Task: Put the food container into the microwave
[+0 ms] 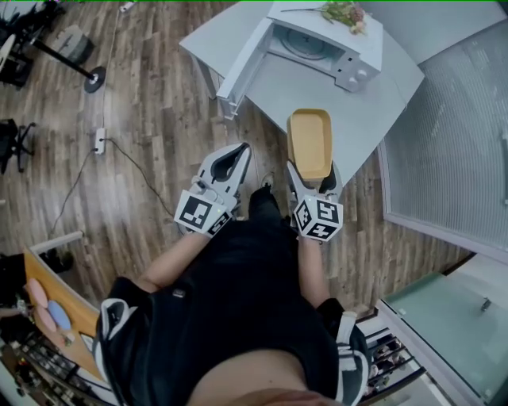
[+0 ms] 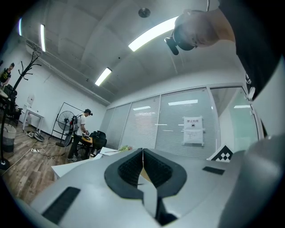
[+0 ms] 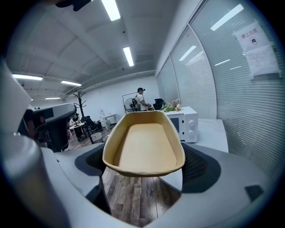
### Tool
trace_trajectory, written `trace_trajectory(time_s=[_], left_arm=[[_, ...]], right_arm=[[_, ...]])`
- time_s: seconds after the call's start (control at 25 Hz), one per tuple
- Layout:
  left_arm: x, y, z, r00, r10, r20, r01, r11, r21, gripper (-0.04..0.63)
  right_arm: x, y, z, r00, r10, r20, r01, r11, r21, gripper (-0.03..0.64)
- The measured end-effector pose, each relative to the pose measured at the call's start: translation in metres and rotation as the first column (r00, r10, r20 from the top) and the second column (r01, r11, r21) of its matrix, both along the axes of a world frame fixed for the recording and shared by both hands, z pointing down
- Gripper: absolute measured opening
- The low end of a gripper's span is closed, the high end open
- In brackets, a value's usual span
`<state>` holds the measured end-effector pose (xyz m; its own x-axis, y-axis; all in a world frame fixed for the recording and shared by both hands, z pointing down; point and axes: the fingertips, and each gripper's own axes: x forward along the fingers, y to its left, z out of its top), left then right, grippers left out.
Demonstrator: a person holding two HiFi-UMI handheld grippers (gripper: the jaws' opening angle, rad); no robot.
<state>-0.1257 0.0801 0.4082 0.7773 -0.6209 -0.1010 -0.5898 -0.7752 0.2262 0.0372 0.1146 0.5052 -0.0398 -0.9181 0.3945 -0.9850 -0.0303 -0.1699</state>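
Observation:
An empty tan food container [image 1: 309, 143] is held level in the air, with my right gripper [image 1: 314, 184] shut on its near end. In the right gripper view the container [image 3: 144, 144] fills the middle between the jaws. The white microwave [image 1: 321, 44] stands on the grey table [image 1: 317, 99] ahead, its door [image 1: 242, 67] swung open to the left; it also shows beyond the container as the microwave [image 3: 187, 122]. My left gripper [image 1: 232, 162] hangs beside the right one over the floor, jaws closed with nothing in them; its pads [image 2: 133, 168] meet.
A bunch of greens [image 1: 343, 13] lies on top of the microwave. A frosted glass wall [image 1: 452, 135] runs along the right. Wooden floor [image 1: 143, 119] with a power strip and cable lies to the left. A person [image 2: 80, 129] stands far off at a desk.

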Motion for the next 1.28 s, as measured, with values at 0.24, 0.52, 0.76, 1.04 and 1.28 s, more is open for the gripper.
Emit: trace_trajectory(time_s=[0.24, 0.52, 0.76, 1.04, 1.28], left_arm=[[0.053, -0.062, -0.012, 0.999, -0.044, 0.014, 0.044, 0.999, 0.032, 0.023], [0.101, -0.111, -0.01, 0.995, -0.101, 0.004, 0.101, 0.994, 0.031, 0.023], [0.126, -0.147, 0.007, 0.995, -0.1, 0.022, 0.1, 0.995, 0.009, 0.023], [0.141, -0.199, 0.012, 0.997, -0.081, 0.012, 0.081, 0.996, 0.026, 0.023], [0.152, -0.246, 0.014, 0.998, -0.055, 0.007, 0.055, 0.998, 0.005, 0.023]], right_arm=[[0.047, -0.067, 0.003, 0.998, -0.059, 0.002, 0.059, 0.998, 0.003, 0.511], [0.095, -0.132, 0.022, 0.994, -0.113, 0.0, 0.113, 0.993, -0.026, 0.511], [0.118, -0.198, 0.059, 0.993, -0.121, -0.006, 0.121, 0.991, -0.063, 0.511], [0.132, -0.288, 0.109, 0.993, -0.106, -0.059, 0.1, 0.989, -0.105, 0.511], [0.151, -0.363, 0.163, 0.995, -0.063, -0.078, 0.05, 0.985, -0.166, 0.511]])
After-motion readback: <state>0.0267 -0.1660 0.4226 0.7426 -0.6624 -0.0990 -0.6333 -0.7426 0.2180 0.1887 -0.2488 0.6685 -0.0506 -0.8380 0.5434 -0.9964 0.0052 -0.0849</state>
